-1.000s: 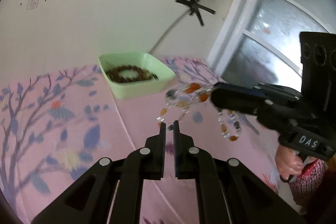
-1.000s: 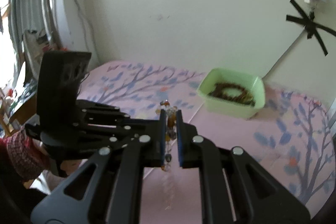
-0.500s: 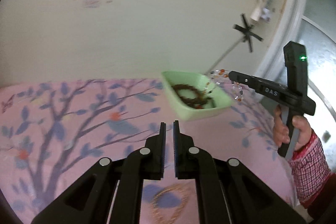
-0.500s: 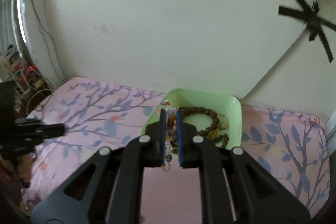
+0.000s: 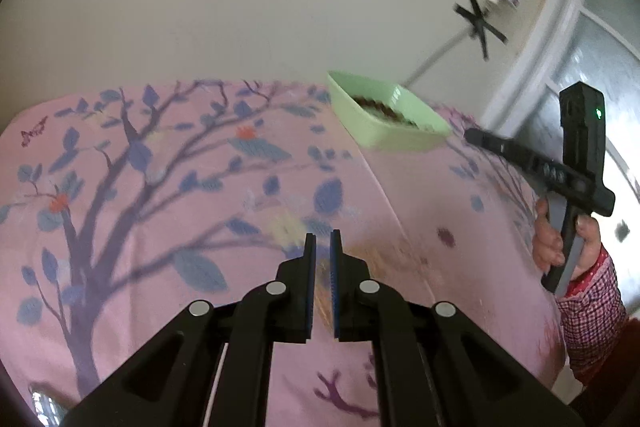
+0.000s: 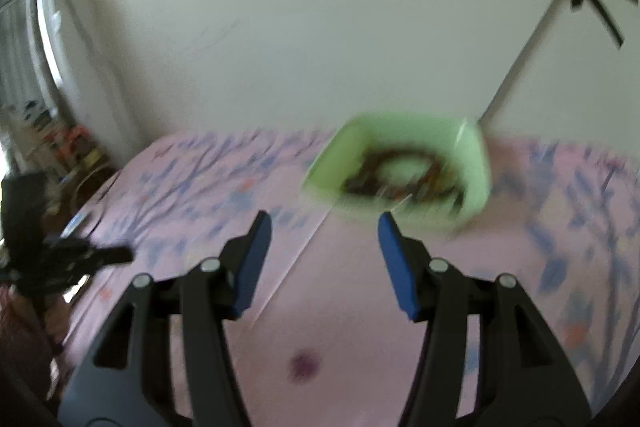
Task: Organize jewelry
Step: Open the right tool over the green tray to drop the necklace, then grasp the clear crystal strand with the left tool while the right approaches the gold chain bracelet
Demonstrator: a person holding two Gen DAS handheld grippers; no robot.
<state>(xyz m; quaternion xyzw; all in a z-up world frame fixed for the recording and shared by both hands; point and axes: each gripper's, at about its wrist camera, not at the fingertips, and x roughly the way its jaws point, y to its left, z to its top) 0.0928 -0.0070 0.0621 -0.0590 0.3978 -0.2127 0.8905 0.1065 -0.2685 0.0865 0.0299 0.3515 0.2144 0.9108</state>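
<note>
Green tray (image 6: 476, 163), at twelve o'clock from my right gripper (image 6: 324, 227), holds a dark beaded ring (image 6: 400, 171), blurred; its long axis I cannot tell. Right jaws are opening with nothing between them. My left gripper (image 5: 323, 241) is clenched, empty, over the pink cloth (image 5: 160, 227).

You are working in a home, in a plain lived-in room. Your worktop wears a pink cloth printed with purple branches and blue leaves (image 5: 168, 163), the kind spread over a household table. Behind it stands a bare cream painted wall (image 5: 248, 11) with a white cable held by crosses of black tape (image 5: 480, 23). A white-framed frosted glass door (image 5: 592, 67) stands at the side, and cluttered household shelves (image 6: 60, 143) fill the far corner.
</note>
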